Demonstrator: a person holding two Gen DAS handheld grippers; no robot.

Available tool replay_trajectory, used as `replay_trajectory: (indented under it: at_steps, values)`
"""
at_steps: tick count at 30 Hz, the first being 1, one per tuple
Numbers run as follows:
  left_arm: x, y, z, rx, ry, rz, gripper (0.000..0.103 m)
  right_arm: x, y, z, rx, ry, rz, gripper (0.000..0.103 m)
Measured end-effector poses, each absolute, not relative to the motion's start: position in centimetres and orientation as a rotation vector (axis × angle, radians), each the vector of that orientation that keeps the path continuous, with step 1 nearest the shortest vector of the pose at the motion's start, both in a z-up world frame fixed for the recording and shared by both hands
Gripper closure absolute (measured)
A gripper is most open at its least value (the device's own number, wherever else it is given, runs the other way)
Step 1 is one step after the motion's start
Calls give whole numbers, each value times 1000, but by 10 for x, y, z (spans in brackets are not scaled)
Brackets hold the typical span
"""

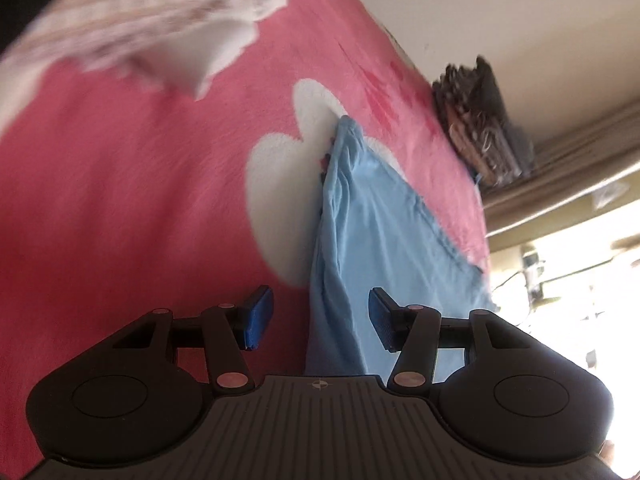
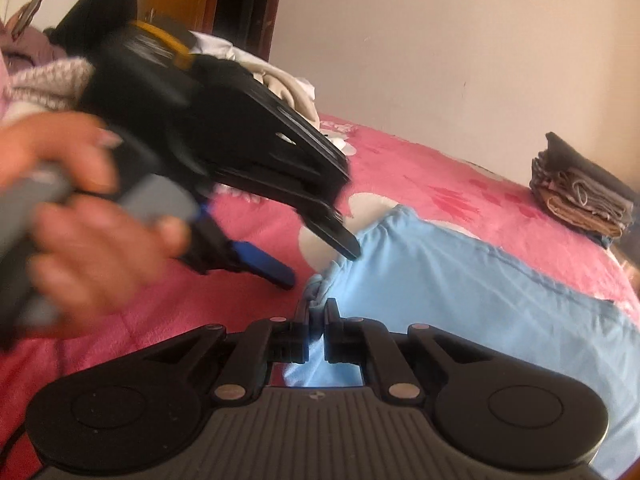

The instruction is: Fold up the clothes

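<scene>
light blue garment (image 2: 460, 280), on pink bedspread (image 2: 440, 184): soft, limp; take by edges. right gripper (image 2: 318, 312) pinches its bunched end; left gripper (image 1: 316, 316) half-open, empty.

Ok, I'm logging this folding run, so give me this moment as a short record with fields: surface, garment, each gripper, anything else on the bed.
surface: pink blanket with white shapes
garment: light blue cloth, lying spread out
right gripper: shut on a bunched edge of the light blue cloth
left gripper: open, above the cloth, holding nothing
also on bed: folded dark stack; striped garment
</scene>
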State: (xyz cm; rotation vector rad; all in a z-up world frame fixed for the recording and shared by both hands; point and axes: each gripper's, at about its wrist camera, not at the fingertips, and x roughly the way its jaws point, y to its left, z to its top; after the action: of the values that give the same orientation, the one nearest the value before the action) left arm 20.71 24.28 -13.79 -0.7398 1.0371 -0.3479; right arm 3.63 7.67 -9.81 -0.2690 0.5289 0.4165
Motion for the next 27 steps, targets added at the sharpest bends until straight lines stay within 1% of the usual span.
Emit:
replay_trajectory:
  at_steps: [3, 7, 8, 9, 12, 13, 15, 17, 20, 27]
  values:
    - [235, 232, -142, -706, 1059, -367, 52, 36, 74, -96, -246, 528, 432, 97]
    - [273, 220, -145, -690, 1078, -373, 57, 33, 73, -95, -207, 524, 449, 97]
    - [282, 218, -146, -693, 1085, -368, 62, 33, 72, -94, -199, 521, 452, 97]
    - [292, 216, -147, -696, 1092, -364, 64, 35, 71, -93, -190, 518, 455, 97]
    - [315, 210, -150, -712, 1107, -330, 77, 35, 67, -90, -161, 510, 455, 97]
    - [320, 208, -151, -711, 1108, -316, 84, 36, 65, -90, -151, 508, 455, 97]
    - [330, 203, -151, -703, 1106, -293, 87, 37, 60, -89, -131, 505, 453, 97]
    - [334, 194, -148, -666, 1100, -267, 94, 39, 54, -86, -105, 502, 447, 97]
    - [337, 181, -141, -600, 1088, -229, 98, 44, 42, -83, -52, 503, 425, 97]
    - [334, 137, -105, -483, 1030, -200, 99, 49, -9, -67, 153, 529, 305, 97]
